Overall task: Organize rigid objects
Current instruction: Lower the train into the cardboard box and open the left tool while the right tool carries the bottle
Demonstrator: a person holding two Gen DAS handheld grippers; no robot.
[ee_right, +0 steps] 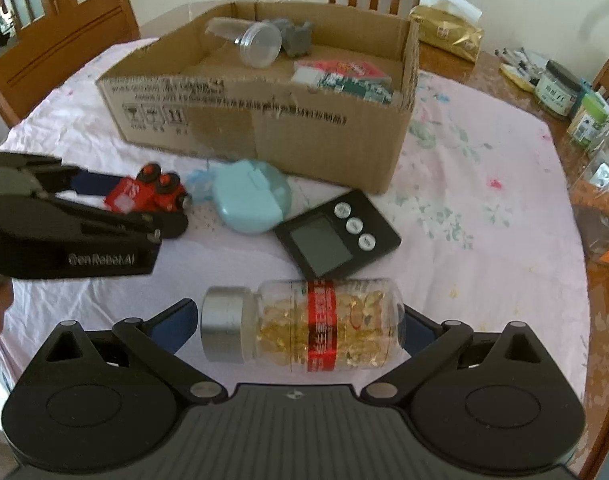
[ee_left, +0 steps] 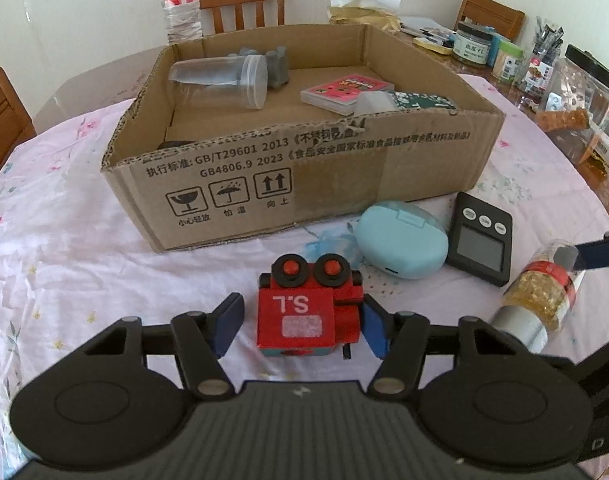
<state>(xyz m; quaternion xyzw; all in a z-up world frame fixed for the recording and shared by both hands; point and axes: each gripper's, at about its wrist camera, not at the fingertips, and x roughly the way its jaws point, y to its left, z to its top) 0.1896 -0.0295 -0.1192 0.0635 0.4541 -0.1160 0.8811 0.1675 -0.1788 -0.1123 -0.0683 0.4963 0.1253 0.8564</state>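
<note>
A red toy train point(ee_left: 308, 310) lies on the floral tablecloth between the fingers of my left gripper point(ee_left: 300, 326). The jaws stand open around it; the right pad is close to it and the left pad is apart. The train also shows in the right wrist view point(ee_right: 152, 196). A clear capsule bottle point(ee_right: 304, 326) with a silver cap lies on its side between the wide-open fingers of my right gripper point(ee_right: 296, 326). The bottle also shows in the left wrist view point(ee_left: 540, 296). An open cardboard box point(ee_left: 336, 176) stands behind them.
A light blue case point(ee_left: 402, 240) and a black digital timer point(ee_left: 480, 240) lie in front of the box. The box holds a clear jar point(ee_left: 220, 82), a grey figure point(ee_left: 276, 66) and card packs point(ee_left: 346, 92). Jars point(ee_left: 584, 96) crowd the right; chairs stand around.
</note>
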